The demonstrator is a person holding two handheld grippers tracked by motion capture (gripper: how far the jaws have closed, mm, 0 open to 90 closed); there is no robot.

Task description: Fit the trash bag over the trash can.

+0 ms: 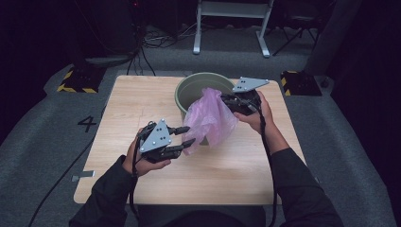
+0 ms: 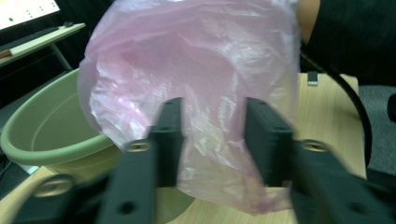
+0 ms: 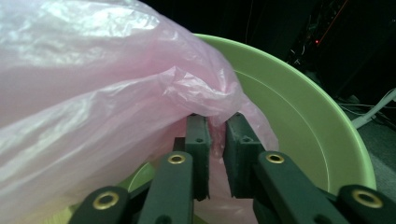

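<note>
Looking down from the high view, the pink plastic bag (image 1: pixel 209 119) hung over the near rim of the green bucket (image 1: pixel 189 88), which stood toward the far middle of the wooden table (image 1: pixel 142 99). That view alone took in both hands at once: the left gripper (image 1: pixel 187 135) lay low at the bag's near left edge, while the right gripper (image 1: pixel 226 100) sat higher at the bag's top right, over the bucket's rim. The left forearm came in from the bottom left with the hand cupped under its tool, jaws pointing right toward the bag. The right forearm reached forward and inward, jaws pointing left.

The left gripper view gave what the high view could not: the bag (image 2: pixel 196 79) billowed wide, its lower folds hung between the two black jaws, which stood apart with a clear gap, pressing nothing. The bucket (image 2: pixel 51 135) showed to the left, behind the bag.

The right gripper view showed the jaws drawn near together and pinching a gathered fold of the bag (image 3: pixel 93 107) at their tips, with the bucket's inner wall (image 3: pixel 299 121) curving behind.
</note>
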